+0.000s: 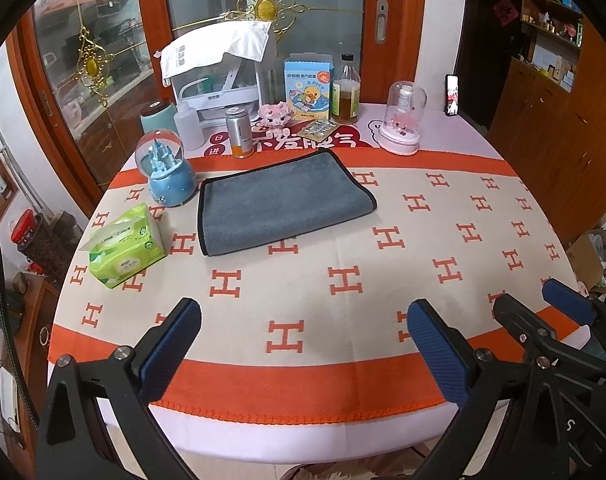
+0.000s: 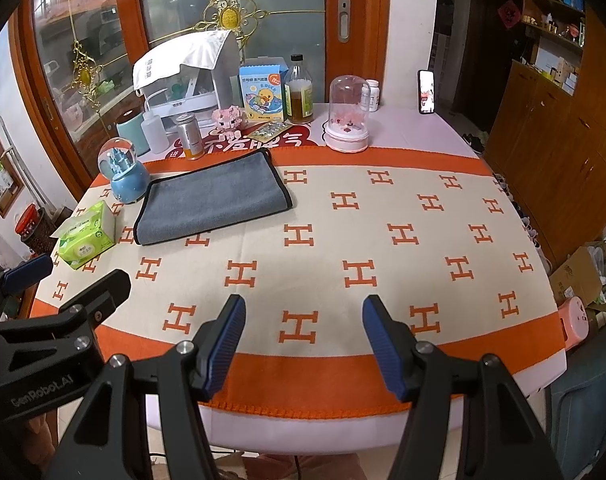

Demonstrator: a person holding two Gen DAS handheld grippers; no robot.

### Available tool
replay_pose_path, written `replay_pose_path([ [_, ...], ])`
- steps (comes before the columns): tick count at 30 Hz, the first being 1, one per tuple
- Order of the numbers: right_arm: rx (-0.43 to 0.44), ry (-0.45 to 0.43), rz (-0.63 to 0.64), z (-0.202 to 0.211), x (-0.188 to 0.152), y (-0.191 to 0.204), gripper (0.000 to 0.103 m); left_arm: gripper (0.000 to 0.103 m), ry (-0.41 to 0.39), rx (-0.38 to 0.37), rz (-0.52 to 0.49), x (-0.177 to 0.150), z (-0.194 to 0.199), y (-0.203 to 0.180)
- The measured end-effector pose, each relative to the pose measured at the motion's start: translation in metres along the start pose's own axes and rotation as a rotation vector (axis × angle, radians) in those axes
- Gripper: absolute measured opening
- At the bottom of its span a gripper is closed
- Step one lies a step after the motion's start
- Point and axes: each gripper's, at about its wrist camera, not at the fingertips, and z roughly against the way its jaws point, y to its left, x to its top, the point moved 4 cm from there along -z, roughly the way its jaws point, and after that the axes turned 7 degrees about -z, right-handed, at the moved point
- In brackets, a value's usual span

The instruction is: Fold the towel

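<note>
The counter (image 1: pixel 443 216) carries a grey towel (image 1: pixel 279 200), folded, at 11 o'clock. Left gripper (image 1: pixel 303 344) and right gripper (image 2: pixel 303 340) hover with fingers spread, empty. Judged step: approach; next, grasp a towel edge.

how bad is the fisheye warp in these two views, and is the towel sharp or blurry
Left wrist view: heavy barrel warp, the table edge bows, black vignette in the corners; the towel is sharp. Right wrist view: same bending, door frame curves; towel also crisp, no motion blur.

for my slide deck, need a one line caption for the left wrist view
Open left gripper hovers at the table's near edge, facing a folded grey towel on the orange-patterned cloth.
</note>
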Motion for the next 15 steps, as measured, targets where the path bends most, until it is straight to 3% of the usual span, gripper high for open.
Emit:
replay_pose_path([
  [15, 0.006, 0.014, 0.004, -0.0032, -0.0024, 0.0056, 0.061, 0.102, 0.013, 0.013, -0.001, 0.0014, -0.0024, 0.0043],
])
